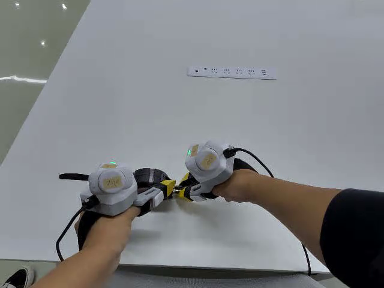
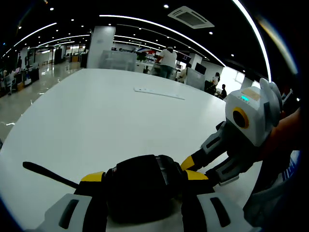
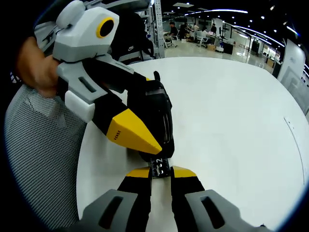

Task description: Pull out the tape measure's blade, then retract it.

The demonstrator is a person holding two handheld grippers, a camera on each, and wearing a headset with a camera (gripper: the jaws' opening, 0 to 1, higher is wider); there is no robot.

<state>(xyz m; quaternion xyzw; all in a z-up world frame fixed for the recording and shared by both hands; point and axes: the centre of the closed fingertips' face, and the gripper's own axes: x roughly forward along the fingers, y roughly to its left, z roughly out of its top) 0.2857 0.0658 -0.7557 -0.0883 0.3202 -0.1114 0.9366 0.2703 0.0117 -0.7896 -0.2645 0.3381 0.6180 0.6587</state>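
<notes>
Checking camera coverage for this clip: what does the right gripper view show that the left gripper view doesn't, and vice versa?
Right gripper view: the numbered blade pinched in the right hand-held gripper, plus a grey mesh surface. Left gripper view: that hand-held gripper's green light and a ceiling vent. Both: the black tape measure case held by the left hand-held gripper, and the white table.

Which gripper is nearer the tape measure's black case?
Left. The left gripper is clamped around the case; the right gripper pinches the blade just outside it.

Black tape measure [image 2: 140, 188], blade [image 3: 159, 169] printed with ticks and numerals; jaws black with yellow tips; table [image 1: 252, 120] white.
</notes>
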